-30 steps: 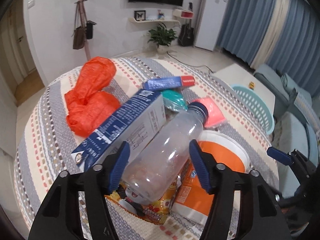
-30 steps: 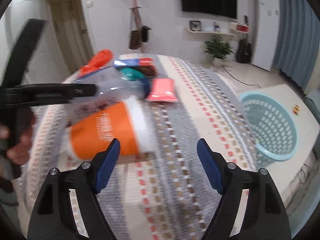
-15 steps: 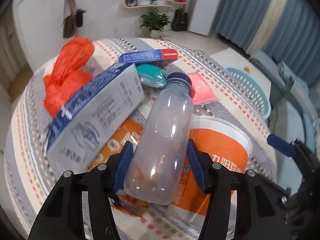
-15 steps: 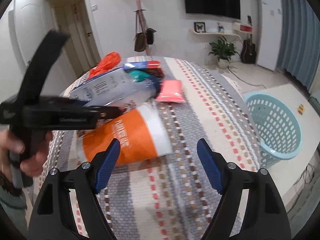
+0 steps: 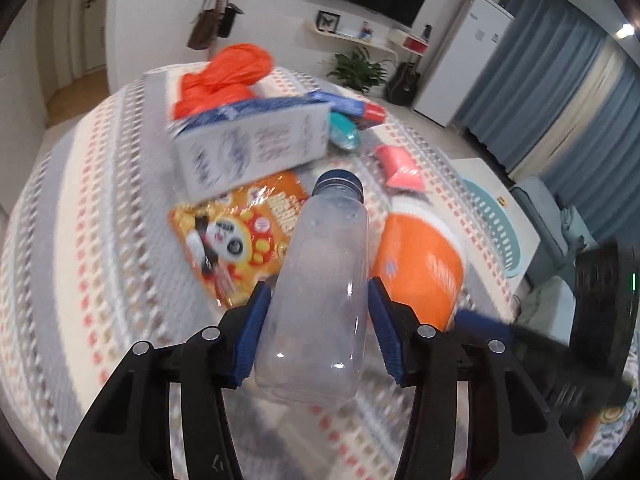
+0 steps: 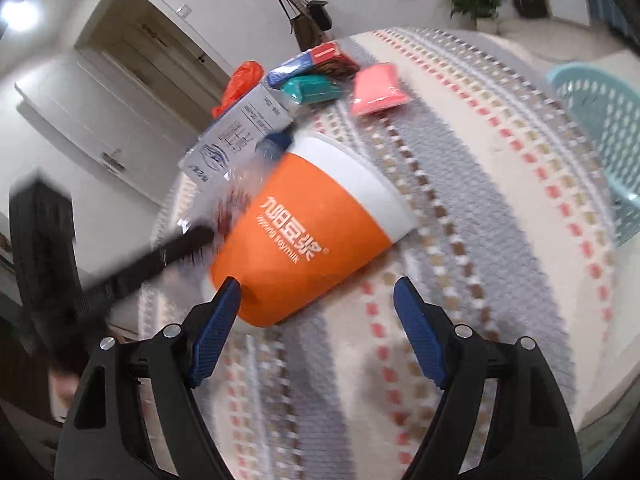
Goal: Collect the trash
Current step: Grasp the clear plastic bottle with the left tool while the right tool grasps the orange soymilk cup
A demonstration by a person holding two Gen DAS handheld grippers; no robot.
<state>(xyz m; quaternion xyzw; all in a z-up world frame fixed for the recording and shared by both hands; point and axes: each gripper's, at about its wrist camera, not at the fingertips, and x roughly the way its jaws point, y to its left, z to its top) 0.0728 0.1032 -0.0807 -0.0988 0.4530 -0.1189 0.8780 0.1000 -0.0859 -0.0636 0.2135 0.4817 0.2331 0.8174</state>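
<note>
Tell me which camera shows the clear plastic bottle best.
The left wrist view: the clear plastic bottle with the dark blue cap fills its centre, pinched in the left claw. The right wrist view shows only its blurred cap and shoulder.

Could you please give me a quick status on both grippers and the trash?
Left gripper shut on clear bottle. Right gripper open, nosing at orange cup lying on the table. Blue basket beyond the table edge; nothing blocking.

Your clear plastic bottle with the dark blue cap (image 5: 320, 292) hides part of the orange-and-white paper cup (image 5: 420, 264) and the orange panda snack wrapper (image 5: 236, 236). Your right claw (image 5: 592, 320) is smeared by blur. The light blue perforated basket (image 6: 600, 120) is cut off at the edge.
</note>
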